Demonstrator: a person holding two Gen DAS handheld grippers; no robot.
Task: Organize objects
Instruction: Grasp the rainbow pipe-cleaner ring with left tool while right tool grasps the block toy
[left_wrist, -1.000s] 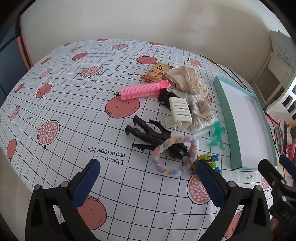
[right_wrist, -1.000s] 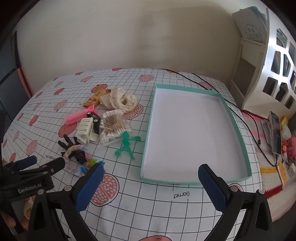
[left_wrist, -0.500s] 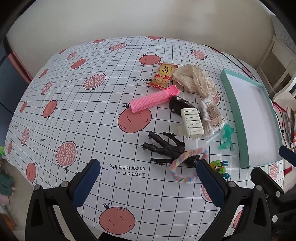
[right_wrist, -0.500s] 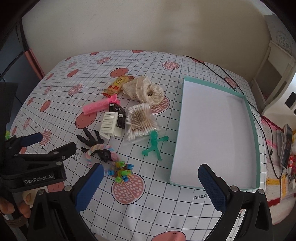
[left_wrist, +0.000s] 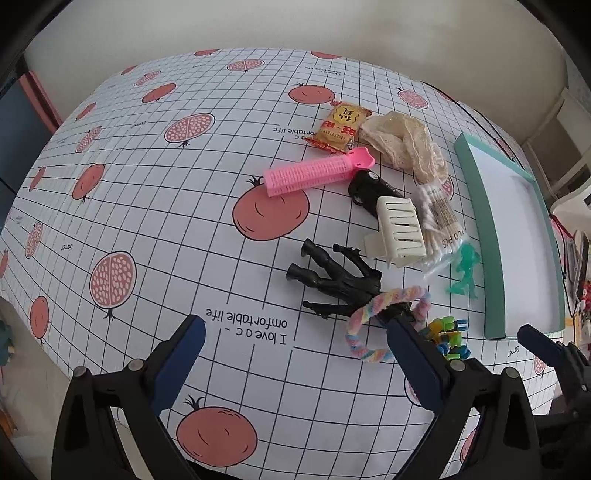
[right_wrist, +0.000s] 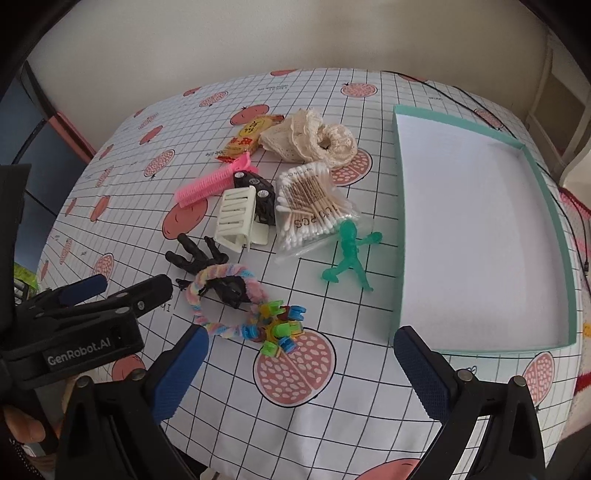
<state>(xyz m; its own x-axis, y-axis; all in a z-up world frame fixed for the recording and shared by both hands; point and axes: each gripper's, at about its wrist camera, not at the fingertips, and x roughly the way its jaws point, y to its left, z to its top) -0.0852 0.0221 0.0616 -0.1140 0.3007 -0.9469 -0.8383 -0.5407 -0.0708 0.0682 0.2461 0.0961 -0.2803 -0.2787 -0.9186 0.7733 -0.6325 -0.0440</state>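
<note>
Pastel chenille marks what we judge the nearest pick: in the left wrist view the fuzzy hair loop lies just ahead and right of our left gripper, jaws spread wide and empty, its ring draped over the black action figure. The teal tray sits far right, edge-on.

From the right wrist we see our right gripper, also open and empty, nearer the coloured clip cluster touching the loop; only this view shows the tray bare inside.
</note>
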